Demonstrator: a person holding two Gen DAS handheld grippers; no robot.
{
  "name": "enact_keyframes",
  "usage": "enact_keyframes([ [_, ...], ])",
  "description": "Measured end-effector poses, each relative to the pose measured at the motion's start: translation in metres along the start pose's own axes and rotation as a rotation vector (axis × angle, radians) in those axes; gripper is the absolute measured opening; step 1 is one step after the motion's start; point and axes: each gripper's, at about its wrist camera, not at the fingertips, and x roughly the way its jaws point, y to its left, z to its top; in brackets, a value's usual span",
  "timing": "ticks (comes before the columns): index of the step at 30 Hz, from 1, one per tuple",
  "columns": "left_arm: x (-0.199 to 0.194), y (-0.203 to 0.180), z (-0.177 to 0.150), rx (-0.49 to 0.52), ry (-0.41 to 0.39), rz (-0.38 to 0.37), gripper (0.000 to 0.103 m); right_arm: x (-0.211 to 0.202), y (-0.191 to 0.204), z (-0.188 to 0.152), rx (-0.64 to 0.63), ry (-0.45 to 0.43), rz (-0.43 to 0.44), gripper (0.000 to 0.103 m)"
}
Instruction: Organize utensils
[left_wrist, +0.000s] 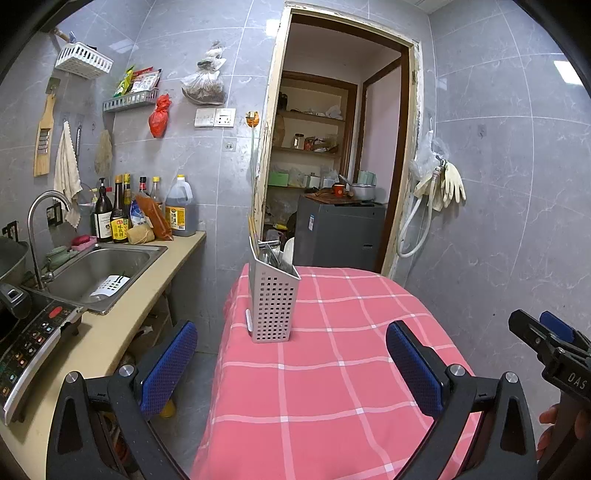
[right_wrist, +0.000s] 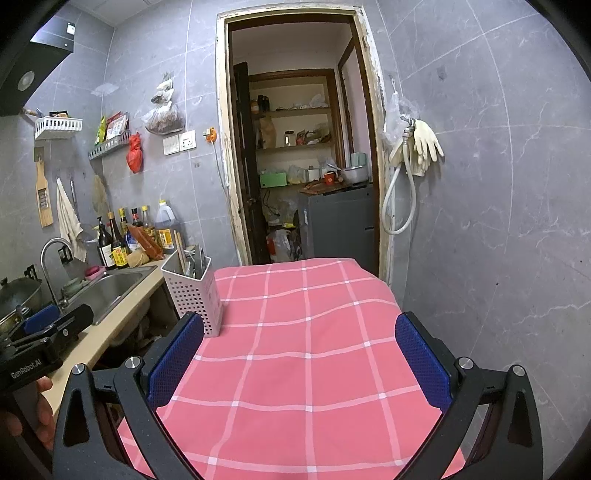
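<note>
Utensils (left_wrist: 271, 253) mostly hidden inside caddy (left_wrist: 272, 299) — kinds unclear; tablecloth (right_wrist: 295, 350) cut off at bottom edge.

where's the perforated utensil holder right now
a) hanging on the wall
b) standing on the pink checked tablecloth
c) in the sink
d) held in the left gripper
b: the utensil holder stands upright on the pink checked tablecloth near its left edge, with utensils sticking out; both the left gripper and the right gripper are open and empty.
</note>
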Motion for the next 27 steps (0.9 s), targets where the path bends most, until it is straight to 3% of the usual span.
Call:
enact_keyframes([
  [27,-0.0014,-0.0031,0.0,0.009,0.0,-0.001,0.103,-0.0019,0.0001,0.0002,0.006,0.001,-0.001,0.102],
])
